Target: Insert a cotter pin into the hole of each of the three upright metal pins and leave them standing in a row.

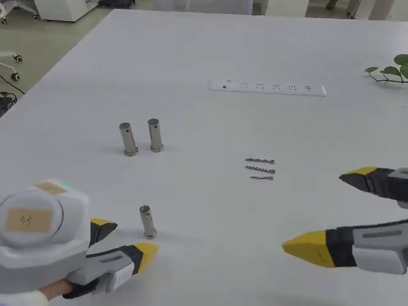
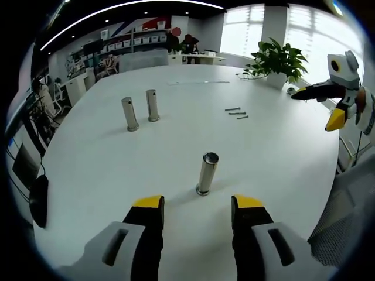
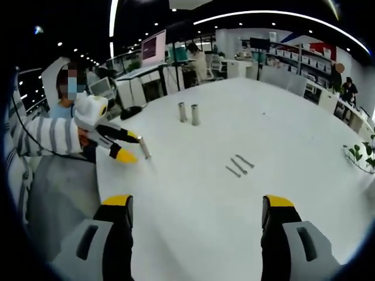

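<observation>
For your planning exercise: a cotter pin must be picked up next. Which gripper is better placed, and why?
Right. The right gripper, open, is on the cotter pins' side with nothing between. The left gripper, open, faces the near pin, fit to steady it.

We're seeing yellow tips, black mid-sections & white-grey bodies on the left gripper [image 1: 132, 237] and right gripper [image 1: 315, 210]. Just ahead of the left one, the near pin [image 1: 147, 222] is shining silver on a plain white table [image 1: 210, 127]. The far pins [image 1: 129, 139] beyond it are silver too. Fwd of the right gripper, the cotter pins [image 1: 260, 169] are looking dark grey. In the right gripper view, a sleeve [image 3: 41, 139] is showing dark-and-white stripes.
</observation>
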A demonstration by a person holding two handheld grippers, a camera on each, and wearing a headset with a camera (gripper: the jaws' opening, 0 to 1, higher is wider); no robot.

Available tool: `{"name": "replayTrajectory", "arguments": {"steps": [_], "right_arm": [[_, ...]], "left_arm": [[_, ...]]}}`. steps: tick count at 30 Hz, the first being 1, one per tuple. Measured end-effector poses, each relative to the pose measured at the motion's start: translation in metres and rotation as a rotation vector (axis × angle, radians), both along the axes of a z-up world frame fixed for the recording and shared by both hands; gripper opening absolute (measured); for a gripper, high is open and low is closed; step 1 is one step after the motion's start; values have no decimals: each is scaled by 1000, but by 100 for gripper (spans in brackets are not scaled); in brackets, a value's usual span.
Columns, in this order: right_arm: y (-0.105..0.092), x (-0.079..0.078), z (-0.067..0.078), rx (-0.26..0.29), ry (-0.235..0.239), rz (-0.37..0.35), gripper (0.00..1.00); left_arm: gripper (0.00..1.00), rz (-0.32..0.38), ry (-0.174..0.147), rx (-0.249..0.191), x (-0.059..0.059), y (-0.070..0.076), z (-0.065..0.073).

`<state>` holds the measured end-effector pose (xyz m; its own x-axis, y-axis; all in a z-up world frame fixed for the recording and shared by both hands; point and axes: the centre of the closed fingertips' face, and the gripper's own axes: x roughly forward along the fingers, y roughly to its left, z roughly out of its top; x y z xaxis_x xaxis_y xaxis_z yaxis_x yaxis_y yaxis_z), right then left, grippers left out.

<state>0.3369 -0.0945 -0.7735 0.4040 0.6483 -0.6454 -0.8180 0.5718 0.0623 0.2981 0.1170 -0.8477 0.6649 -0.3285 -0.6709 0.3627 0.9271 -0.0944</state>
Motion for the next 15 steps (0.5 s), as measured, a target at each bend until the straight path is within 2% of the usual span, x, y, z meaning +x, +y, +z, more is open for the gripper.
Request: {"name": "replayTrajectory", "arguments": {"steps": [3, 6, 9, 11, 15], "right_arm": [[5, 5, -1, -27, -7, 74, 89], [8, 8, -6, -75, -10, 152, 85], [11, 14, -13, -94, 8, 179, 84], [11, 16, -18, -121, 25, 205, 82], [15, 23, -25, -138, 44, 261, 80]], "left_arm": [[51, -9, -2, 17, -1, 2, 3], [56, -21, 8, 30, -4, 3, 4], [61, -23, 12, 26, -5, 4, 7], [64, 3, 17, 36, -4, 9, 7], [73, -2, 19, 36, -4, 11, 9]]}}
